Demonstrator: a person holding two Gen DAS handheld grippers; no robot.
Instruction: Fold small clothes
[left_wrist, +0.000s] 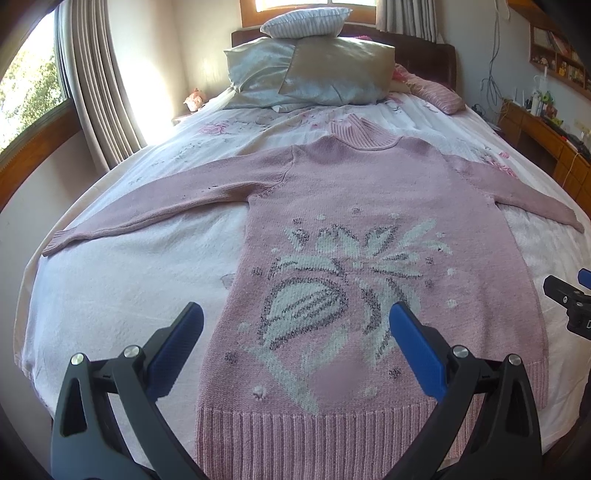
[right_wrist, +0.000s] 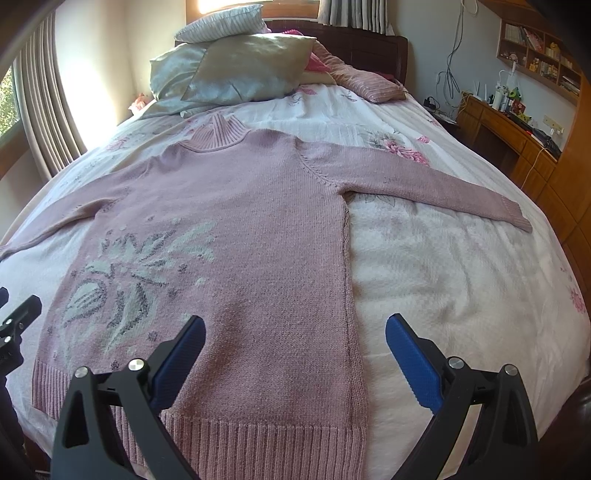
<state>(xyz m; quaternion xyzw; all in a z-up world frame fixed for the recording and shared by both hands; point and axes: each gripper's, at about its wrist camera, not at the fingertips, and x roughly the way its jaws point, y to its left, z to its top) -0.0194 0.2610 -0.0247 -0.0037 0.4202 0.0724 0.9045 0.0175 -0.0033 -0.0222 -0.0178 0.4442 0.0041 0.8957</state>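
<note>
Left wrist view looks up the bed (left_wrist: 110, 295) from its foot: a pink sweater (left_wrist: 369, 192) lies flat on the bedspread, face up, sleeves spread out to both sides. The left tongs (left_wrist: 295, 325) hang just above the ribbed hem (left_wrist: 314, 435), jaws wide apart and holding nothing. In the right wrist view the right tongs (right_wrist: 295, 332) are likewise spread and empty, over the sweater's right edge near the hem, with bare bedspread under the outer finger.

The sweater's long axis runs down the length of the bed. Its collar (left_wrist: 364, 131) points toward the pillows (left_wrist: 314, 74) at the head, its hem toward the tongs. The sleeves lie across that axis, the left cuff (left_wrist: 55, 245) near the bed's left edge and the right cuff (right_wrist: 517, 219) near its right edge.

No fold looks begun yet. The knit seems thick and slack, so a pinch at the hem may take only the top layer and drag the front away from the back. A bite that goes too deep could catch the bedspread along with the sweater. If the two tongs lift unevenly, the body would likely skew and the fold come out crooked. The cuffs lie close to the bed's sides, so a loose pull could slide a sleeve over the edge.
</note>
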